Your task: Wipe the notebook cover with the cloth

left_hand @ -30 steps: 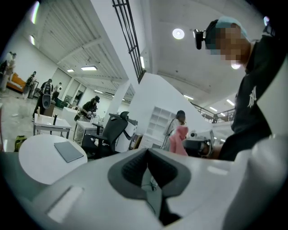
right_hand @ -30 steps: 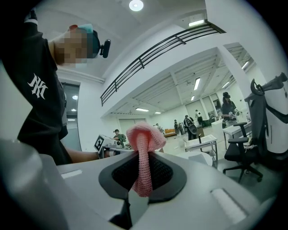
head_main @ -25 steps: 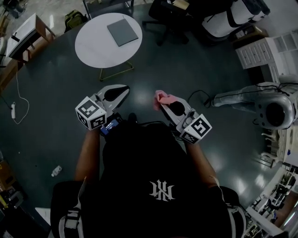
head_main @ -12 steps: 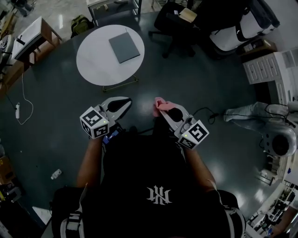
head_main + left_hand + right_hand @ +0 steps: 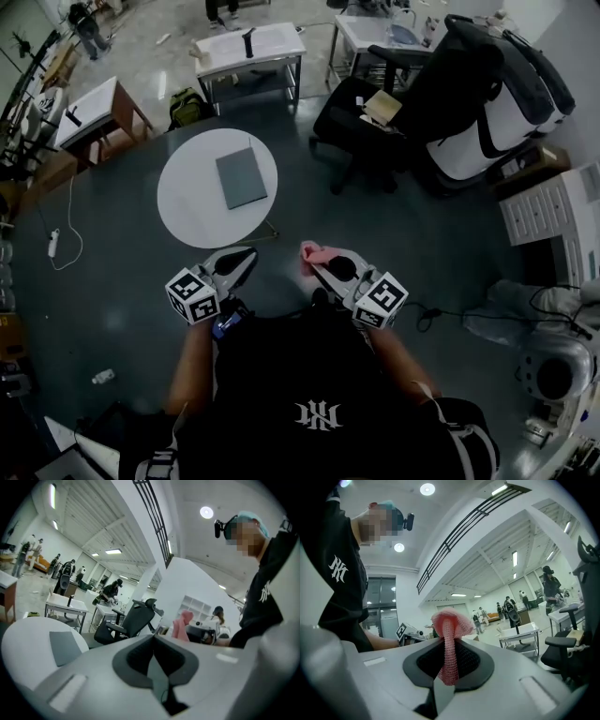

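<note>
a round white surface (image 5: 178, 202) stands on the dark floor, ahead of the person and a bit to the left. the grey notebook (image 5: 241, 178) lies flat on it, nearer its right side.

the left tool (image 5: 246, 256) is held up in the air, close to the person's body and well apart from the surface. its two jaws are pressed together, with nothing between them. in the left tool's own view, the notebook (image 5: 63, 646) shows off to the left on the white surface (image 5: 18, 634), far past the jaw tips.

the right tool (image 5: 317, 261) is held near the left one, at about the same height, and it is also away from the surface. its jaws are squeezed tight on the pink cloth (image 5: 309, 251). in the right tool's own view, the cloth (image 5: 449, 634) is a thin pinched strip between the jaws. it puffs out in a soft bunch above the tips. the cloth is well apart from the notebook.

a black office chair (image 5: 375, 122) stands to the right of the round surface.
</note>
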Tool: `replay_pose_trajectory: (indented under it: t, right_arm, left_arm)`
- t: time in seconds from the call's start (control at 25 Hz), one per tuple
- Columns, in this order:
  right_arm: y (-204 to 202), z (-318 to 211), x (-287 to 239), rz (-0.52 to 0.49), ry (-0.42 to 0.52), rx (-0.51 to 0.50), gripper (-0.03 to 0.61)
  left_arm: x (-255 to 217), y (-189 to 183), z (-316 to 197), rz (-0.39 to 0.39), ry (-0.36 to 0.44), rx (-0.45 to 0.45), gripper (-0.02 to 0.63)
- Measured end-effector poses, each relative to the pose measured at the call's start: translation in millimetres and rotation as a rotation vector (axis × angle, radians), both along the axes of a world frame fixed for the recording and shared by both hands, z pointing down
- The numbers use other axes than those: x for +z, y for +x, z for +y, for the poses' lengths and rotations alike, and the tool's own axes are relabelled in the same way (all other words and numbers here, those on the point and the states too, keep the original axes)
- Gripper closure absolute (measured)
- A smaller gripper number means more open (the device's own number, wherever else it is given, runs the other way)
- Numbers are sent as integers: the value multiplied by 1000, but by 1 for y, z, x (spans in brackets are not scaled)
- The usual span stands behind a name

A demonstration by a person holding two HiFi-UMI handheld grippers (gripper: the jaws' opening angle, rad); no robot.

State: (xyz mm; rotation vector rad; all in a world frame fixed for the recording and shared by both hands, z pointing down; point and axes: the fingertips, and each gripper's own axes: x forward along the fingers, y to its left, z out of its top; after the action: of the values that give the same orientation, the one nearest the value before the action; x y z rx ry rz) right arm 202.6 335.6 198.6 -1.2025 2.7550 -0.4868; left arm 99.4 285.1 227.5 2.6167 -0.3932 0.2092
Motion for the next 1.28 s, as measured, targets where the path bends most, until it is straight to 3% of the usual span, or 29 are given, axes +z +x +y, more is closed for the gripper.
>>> replay_pose_trajectory:
  t: [0.24, 0.44, 0.84, 1.28]
  right_arm:
    - [78, -11, -1, 18, 12, -69, 543]
    - [118, -29, 10, 6, 0, -88, 543]
    - [126, -106, 28, 34, -32, -192, 543]
    - [106, -271, 21, 111, -34, -357, 543]
  left_arm:
    - [-7, 69, -11, -4, 7, -84, 611]
    - [10, 101, -20, -24, -39, -129, 611]
    - [48, 94, -96, -42, -83, -279, 611]
    - [68, 83, -234, -27, -129, -416, 611]
